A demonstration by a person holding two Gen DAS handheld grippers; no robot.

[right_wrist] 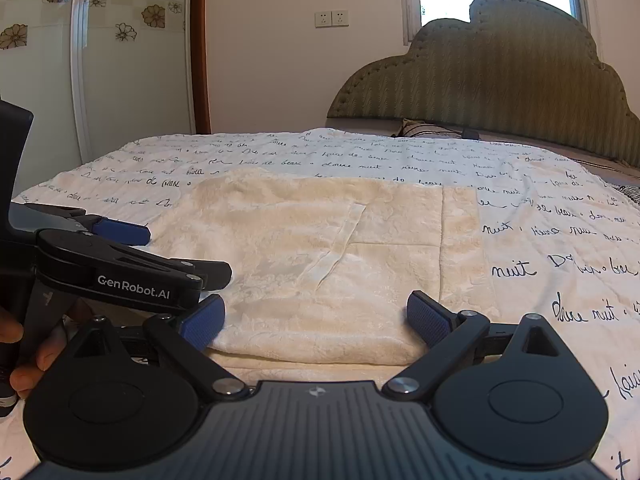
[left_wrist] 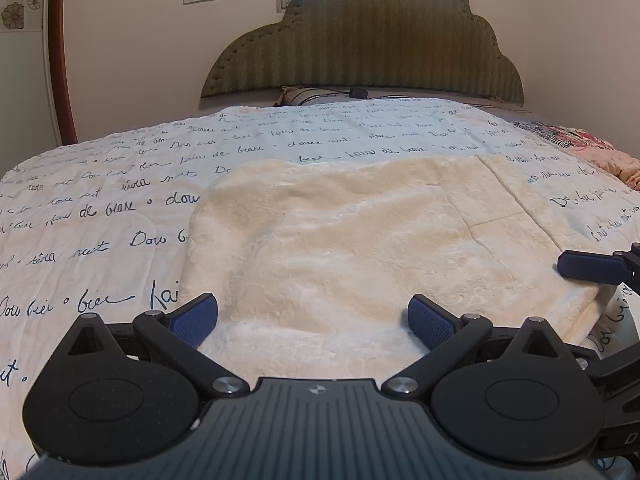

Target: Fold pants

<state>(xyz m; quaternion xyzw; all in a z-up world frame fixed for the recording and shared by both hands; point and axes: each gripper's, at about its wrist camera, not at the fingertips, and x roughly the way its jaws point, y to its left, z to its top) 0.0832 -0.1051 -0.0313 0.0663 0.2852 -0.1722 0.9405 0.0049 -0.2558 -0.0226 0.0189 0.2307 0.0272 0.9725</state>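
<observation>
The cream fleece pants [left_wrist: 344,240] lie flat and folded on the bed, and they also show in the right wrist view [right_wrist: 320,248]. My left gripper [left_wrist: 313,320] is open, its blue pads spread over the near edge of the pants and holding nothing. My right gripper [right_wrist: 316,320] is open too, over the near folded edge, empty. The left gripper's fingers show at the left of the right wrist view [right_wrist: 120,232]. A right fingertip shows at the right edge of the left wrist view [left_wrist: 588,266].
A white quilt with dark handwriting print [left_wrist: 100,208] covers the bed. A green padded headboard [left_wrist: 372,40] and a pillow [left_wrist: 316,95] stand at the far end. A patterned cloth [left_wrist: 588,148] lies at the far right. A wooden door frame [right_wrist: 199,48] is at left.
</observation>
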